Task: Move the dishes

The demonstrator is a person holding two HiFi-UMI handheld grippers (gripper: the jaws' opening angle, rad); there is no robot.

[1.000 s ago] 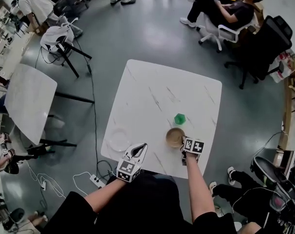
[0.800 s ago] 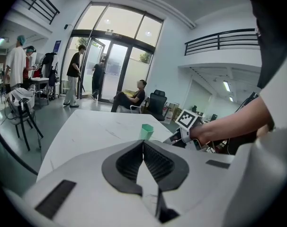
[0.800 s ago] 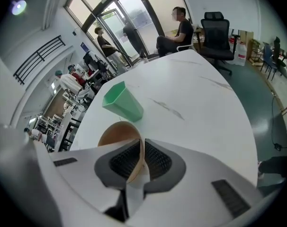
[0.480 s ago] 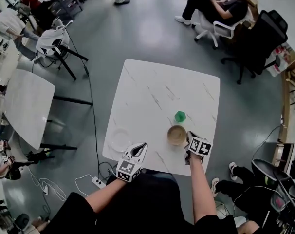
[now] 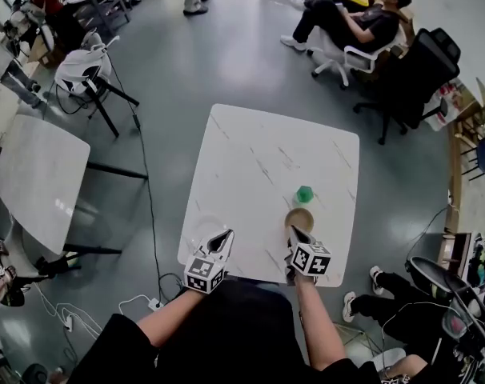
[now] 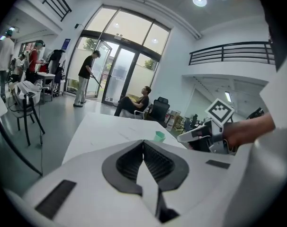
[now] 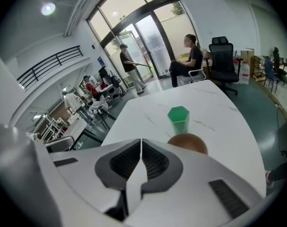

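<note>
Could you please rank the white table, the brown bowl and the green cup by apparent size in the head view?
1. white table, by far the largest
2. brown bowl
3. green cup, somewhat smaller than the bowl

The brown bowl (image 5: 302,217) is partly hidden behind the tip of the right gripper (image 5: 294,231) in the head view. In the right gripper view only its round top peeks over the gripper's white body. The white plate (image 5: 200,228) is so faint on the white table (image 5: 258,146) that its edge is hard to see. The green cup (image 6: 159,135) looks tiny in the left gripper view.
</note>
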